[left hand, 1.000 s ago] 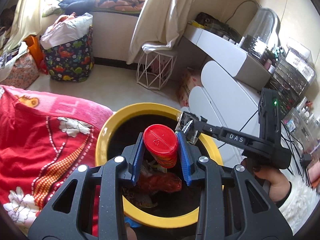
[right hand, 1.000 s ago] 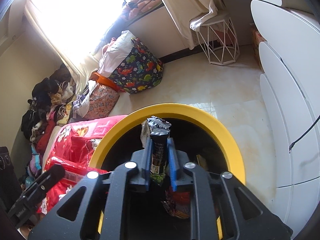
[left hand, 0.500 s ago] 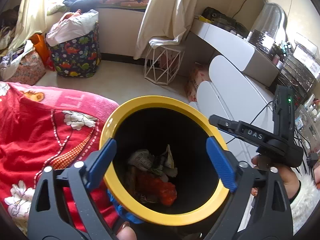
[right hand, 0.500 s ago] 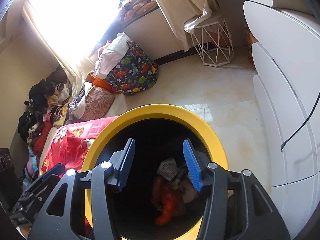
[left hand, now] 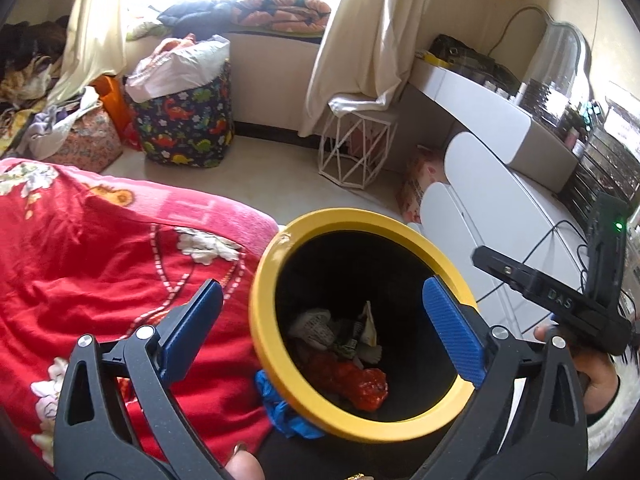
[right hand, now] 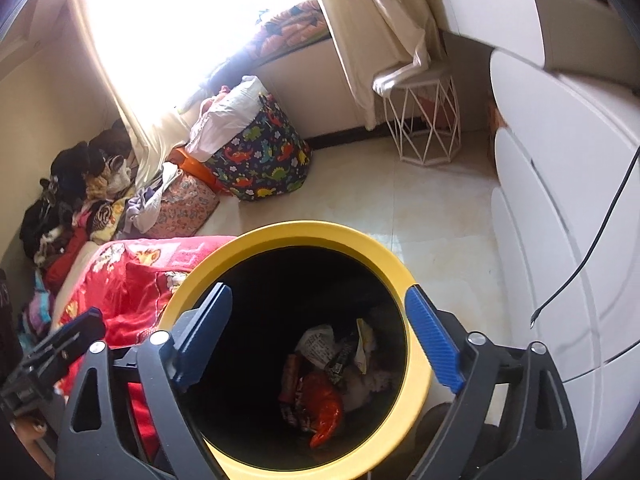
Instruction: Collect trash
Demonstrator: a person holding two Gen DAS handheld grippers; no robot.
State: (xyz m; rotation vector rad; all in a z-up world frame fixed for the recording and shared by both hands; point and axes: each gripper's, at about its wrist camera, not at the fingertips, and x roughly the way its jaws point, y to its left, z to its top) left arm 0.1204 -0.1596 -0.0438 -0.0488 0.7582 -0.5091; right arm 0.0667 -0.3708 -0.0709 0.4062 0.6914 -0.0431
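A black trash bin with a yellow rim point(left hand: 280, 252) stands on the floor beside the bed; it also shows in the right wrist view point(right hand: 304, 230). Inside lie red wrappers point(left hand: 356, 380), crumpled white paper point(left hand: 316, 326) and a dark snack wrapper point(right hand: 340, 356). My left gripper point(left hand: 320, 328) is open and empty above the bin's mouth. My right gripper point(right hand: 316, 340) is open and empty above the bin too; its body point(left hand: 560, 300) shows at the right of the left wrist view.
A red floral blanket point(left hand: 100, 260) covers the bed left of the bin. White rounded drawers point(right hand: 560, 200) stand to the right. A white wire stool point(left hand: 356, 152), a dinosaur-print basket point(left hand: 184, 128) and piles of clothes point(right hand: 72, 200) sit by the window. A blue scrap point(left hand: 284, 412) lies under the bin's rim.
Both grippers opened and dropped their loads into the bin: the left let go of the red-capped can, the right let go of the dark snack wrapper. Both have since pulled back slightly.
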